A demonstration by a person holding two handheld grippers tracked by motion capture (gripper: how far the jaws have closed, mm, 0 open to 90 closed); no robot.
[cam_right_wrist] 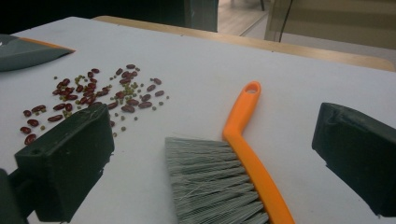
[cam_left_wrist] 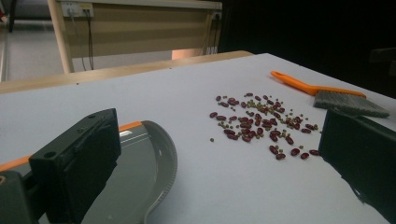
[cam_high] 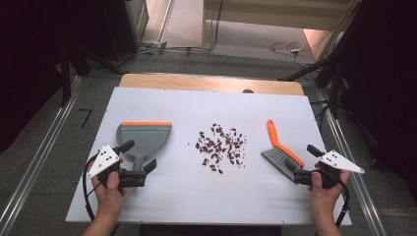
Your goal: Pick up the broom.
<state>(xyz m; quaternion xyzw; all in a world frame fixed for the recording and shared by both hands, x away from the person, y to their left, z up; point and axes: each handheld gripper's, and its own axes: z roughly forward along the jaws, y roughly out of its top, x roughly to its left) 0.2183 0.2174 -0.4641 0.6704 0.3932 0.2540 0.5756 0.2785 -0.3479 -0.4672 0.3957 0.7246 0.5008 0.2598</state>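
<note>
White tabletop [cam_high: 162, 196]: light, stiff brush [cam_high: 280, 147], best gripped by its orange handle; dustpan [cam_high: 143, 137]; scattered beans [cam_high: 220, 146]; both grippers, left [cam_high: 140, 158] and right [cam_high: 301, 160], wide and empty

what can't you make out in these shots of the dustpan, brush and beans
- Dustpan handle: high view, end hidden under the open left gripper.
- Brush bristles: right gripper view, lower part cut off by the bottom edge.
- Small green bits among the beans: high view, too small to identify.
</note>
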